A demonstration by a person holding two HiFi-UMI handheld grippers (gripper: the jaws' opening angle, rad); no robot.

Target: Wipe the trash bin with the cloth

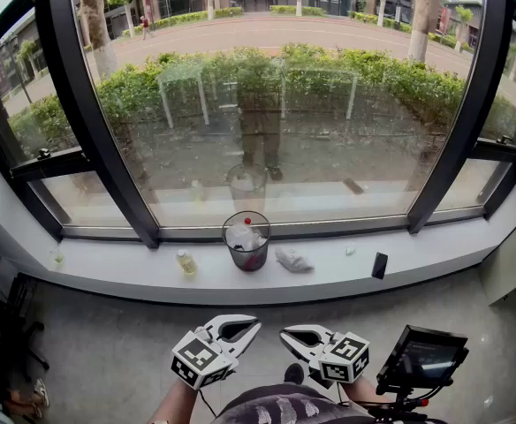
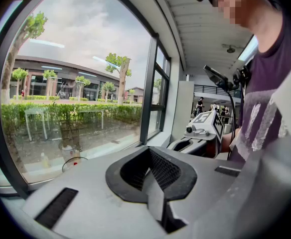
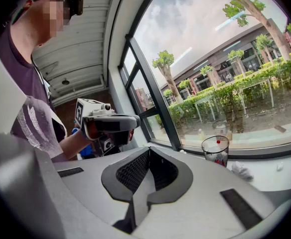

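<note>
A small yellowish bottle (image 1: 185, 261) and a dark flat object (image 1: 379, 265) sit well apart on the white windowsill (image 1: 108, 268), green hedges (image 1: 373, 73) beyond the glass.

On the sill (image 1: 125, 268), a bottle (image 1: 185, 262) stands left of the trash bin (image 1: 246, 241), the cloth (image 1: 292, 259) right.

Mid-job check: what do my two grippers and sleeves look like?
Both the left gripper and right gripper are pale grey shells with dark, textured jaw liners. Each carries a cube with black-and-white square markers. The person wears a purple, short-sleeved printed shirt.
</note>
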